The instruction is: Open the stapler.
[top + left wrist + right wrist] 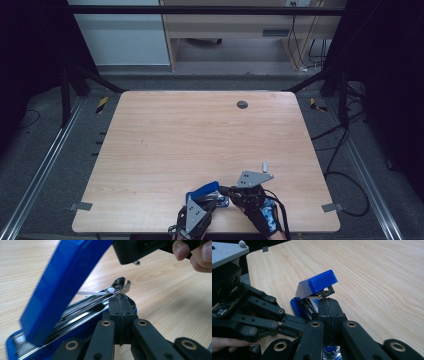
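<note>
Blue plastic is what we are working on: a stapler point(206, 196) sitting at the near edge of the wooden table point(200, 135), just in front of us, with its top cover point(62, 287) swung up and back so the metal staple channel point(85, 307) lies exposed. We are judging that the cover is being kept raised like this to give access to the magazine, perhaps for loading or clearing staples, though no staples can be made out in the channel. Both tools are crowding the stapler from the near side, which is keeping the body from sliding on the smooth wood while we work at it.

Our left gripper point(120, 315) is reaching along the stapler's length, and its jaws are pressed together with no gap showing between them; they are lying right against the front end of the channel, but whether they are pinching the metal or merely resting beside it we cannot tell. Our right gripper point(329, 315) is coming in from the other side, its jaws likewise pressed flat together, their tips touching or nearly touching the stapler just below the raised blue cover's front end.
</note>
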A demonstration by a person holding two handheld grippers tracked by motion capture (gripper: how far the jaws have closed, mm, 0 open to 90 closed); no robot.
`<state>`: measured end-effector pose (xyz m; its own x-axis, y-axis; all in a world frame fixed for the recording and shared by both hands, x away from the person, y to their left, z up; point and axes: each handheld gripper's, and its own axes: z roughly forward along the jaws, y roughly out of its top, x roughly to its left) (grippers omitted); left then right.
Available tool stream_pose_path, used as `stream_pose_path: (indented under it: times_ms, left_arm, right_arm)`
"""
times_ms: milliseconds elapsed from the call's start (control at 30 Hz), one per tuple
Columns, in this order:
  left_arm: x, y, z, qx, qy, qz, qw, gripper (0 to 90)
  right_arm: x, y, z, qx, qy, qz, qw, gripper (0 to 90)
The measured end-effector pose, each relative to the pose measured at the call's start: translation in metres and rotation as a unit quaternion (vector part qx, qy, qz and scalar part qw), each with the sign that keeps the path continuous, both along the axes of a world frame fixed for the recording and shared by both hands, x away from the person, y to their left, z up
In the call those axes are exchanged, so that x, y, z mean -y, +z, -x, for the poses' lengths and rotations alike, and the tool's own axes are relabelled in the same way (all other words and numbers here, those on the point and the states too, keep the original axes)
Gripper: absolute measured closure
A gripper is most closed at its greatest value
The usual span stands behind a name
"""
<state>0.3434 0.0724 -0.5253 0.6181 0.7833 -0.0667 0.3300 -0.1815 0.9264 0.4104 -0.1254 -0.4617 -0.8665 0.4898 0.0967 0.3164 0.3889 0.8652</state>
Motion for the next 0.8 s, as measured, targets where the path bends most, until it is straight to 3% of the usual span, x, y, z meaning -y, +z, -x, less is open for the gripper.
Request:
stream_pose_path:
  times_ms: [800]
  left_arm:
    - [0.0096,-0.0024,-0.0004,0.014,0.019,-0.021,0.9995,89.8]
  right_arm:
    - [-0.0032,0.0031,0.0007,-0.001,0.007,-0.012,0.9999,90.0]
